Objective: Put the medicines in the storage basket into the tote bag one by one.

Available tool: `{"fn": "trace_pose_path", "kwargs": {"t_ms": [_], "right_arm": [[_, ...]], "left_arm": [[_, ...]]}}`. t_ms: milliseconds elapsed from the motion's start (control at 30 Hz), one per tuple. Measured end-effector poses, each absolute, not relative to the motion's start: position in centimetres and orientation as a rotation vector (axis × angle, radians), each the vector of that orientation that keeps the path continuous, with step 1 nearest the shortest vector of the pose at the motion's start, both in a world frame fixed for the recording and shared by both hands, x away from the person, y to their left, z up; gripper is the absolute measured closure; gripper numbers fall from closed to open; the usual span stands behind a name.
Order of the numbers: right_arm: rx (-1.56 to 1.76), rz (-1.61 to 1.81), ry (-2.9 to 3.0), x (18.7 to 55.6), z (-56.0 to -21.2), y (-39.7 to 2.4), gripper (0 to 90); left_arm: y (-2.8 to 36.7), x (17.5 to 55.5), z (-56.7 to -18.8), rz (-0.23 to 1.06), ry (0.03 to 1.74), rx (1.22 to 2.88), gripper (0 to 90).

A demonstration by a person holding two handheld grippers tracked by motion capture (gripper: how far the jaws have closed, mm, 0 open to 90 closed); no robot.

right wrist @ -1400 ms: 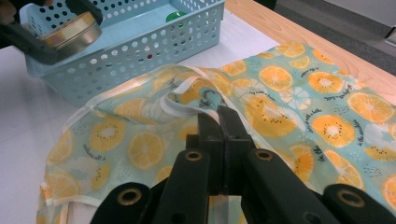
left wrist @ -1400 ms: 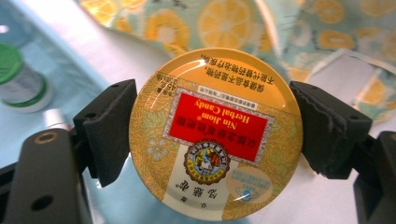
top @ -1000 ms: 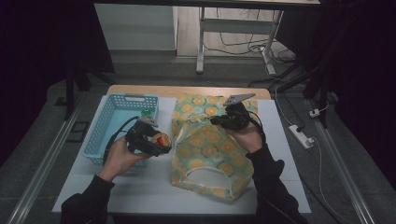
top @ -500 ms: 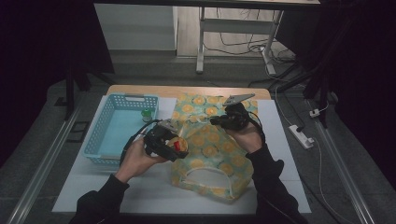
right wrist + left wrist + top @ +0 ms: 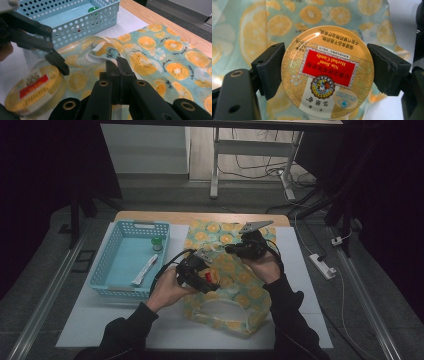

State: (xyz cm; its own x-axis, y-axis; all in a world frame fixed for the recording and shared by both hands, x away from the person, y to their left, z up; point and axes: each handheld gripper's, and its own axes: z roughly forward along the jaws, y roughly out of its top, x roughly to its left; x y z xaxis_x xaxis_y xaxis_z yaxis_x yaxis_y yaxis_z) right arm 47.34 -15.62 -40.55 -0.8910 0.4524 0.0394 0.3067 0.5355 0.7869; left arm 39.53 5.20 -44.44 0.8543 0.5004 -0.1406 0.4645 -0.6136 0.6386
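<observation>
Carrying a candy tin (image 5: 325, 72) over a fruit-print bag (image 5: 227, 270)
Left claw (image 5: 325, 75) clamped the tin by its sides; right claw (image 5: 117, 66) was closed, pinching the bag's white handle (image 5: 100, 51).

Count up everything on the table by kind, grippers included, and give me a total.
Grippers: 2, left gripper and right gripper
Candy tin: 1
Orange-print bag: 1
Blue basket: 1
Small items in the basket: 2, a white tube and a green-capped bottle
Total: 7
</observation>
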Motion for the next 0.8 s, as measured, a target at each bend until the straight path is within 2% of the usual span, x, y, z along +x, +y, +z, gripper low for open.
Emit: {"fn": "trace_pose_path", "kwargs": {"t_ms": [433, 800], "right_arm": [[0.651, 1.285, 2.599, 47.4, -40.7, -15.5, 89.6], [0.665, 1.276, 2.605, 47.8, -41.4, -15.6, 89.6]], "left_arm": [[2.2, 41.1, -45.8, 0.087, 0.685, 2.33, 20.0], [1.3, 42.9, -47.9, 0.087, 0.73, 2.334, 20.0]]}}
